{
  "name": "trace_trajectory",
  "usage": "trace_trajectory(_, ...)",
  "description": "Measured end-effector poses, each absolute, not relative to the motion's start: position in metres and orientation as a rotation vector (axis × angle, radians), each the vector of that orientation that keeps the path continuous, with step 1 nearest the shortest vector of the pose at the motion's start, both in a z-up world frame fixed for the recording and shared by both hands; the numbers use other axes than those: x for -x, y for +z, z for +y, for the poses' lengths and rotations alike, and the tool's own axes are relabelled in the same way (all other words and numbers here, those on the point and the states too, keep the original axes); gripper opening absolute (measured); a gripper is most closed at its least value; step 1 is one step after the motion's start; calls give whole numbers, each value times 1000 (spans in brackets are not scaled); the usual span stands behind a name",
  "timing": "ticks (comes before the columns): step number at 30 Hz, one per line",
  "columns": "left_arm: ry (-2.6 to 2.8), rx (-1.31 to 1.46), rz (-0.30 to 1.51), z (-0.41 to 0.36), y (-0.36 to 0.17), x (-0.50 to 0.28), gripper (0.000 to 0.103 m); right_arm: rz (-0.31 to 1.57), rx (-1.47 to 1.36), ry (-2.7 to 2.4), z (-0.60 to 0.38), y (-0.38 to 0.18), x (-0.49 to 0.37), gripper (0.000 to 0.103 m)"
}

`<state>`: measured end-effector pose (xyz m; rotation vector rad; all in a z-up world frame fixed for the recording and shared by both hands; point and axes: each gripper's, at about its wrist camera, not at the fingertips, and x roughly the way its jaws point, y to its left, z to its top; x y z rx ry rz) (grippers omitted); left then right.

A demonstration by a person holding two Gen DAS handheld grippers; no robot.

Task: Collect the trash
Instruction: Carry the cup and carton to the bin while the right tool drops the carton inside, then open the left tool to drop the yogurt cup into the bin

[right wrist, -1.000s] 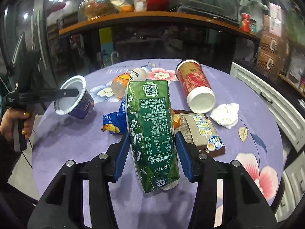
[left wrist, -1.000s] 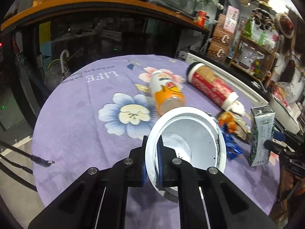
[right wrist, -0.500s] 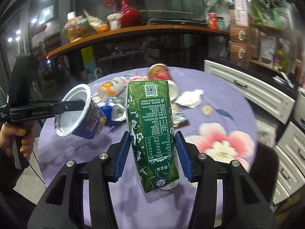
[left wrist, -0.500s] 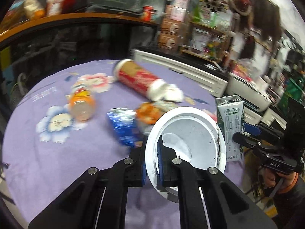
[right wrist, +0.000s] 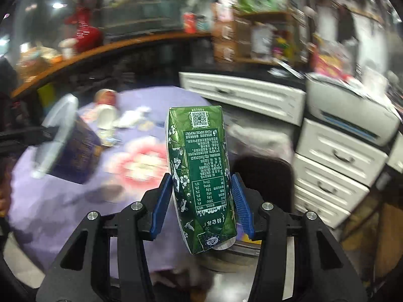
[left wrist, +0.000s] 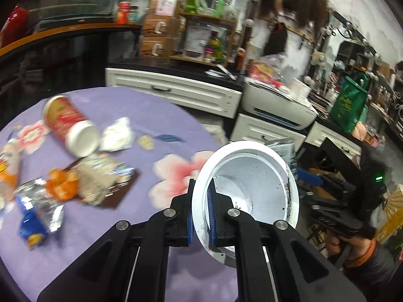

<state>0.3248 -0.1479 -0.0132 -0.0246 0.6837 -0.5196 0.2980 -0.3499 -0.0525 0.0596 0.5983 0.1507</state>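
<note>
My left gripper (left wrist: 201, 196) is shut on the rim of a white paper cup (left wrist: 252, 186), held over the right edge of the purple table (left wrist: 156, 115). From the right wrist view that cup (right wrist: 68, 143) shows its dark blue outside, at the left. My right gripper (right wrist: 201, 198) is shut on a green drink carton (right wrist: 200, 166), held upright past the table's edge. Left on the table lie a red tube can (left wrist: 69, 125), a crumpled tissue (left wrist: 117, 134), a brown wrapper (left wrist: 103, 176), a blue foil bag (left wrist: 37, 216) and an orange bottle (left wrist: 7, 166).
White drawer cabinets (right wrist: 330, 161) and a printer (left wrist: 277, 105) stand to the right of the table. A dark chair back (right wrist: 262, 173) sits just beyond the carton. Something metallic and round (right wrist: 231, 256), blurred, lies below the carton. A hand (left wrist: 357, 246) with the other handle shows at the lower right.
Both grippers have swung to the right with their loads, from over the middle of the table to its right edge. The table trash has slid to the left of both views.
</note>
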Motion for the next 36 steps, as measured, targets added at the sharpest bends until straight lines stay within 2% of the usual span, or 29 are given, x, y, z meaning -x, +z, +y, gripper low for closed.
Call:
trace_trajectory(8,-575,-16,697,-213,-19,-345,10,745,-152,12,-405,-129,-360,49)
trace_trajectory(20,-569,-42,758,-253,-47,-366,10,862,-139,-59,-409,-211,-421,50)
trace_trajectory(22,-567,-46,765,-255,-50,-368,10,876,-131,-63,-407,-219,-426,50)
trace_trajectory(26,-562,-54,778,-259,-56,-372,10,862,-132,-91,-410,-225,-426,63)
trace_trajectory(36,-565,-118,804,-289,-68,-387,10,792,-147,-94,-419,-197,-386,63)
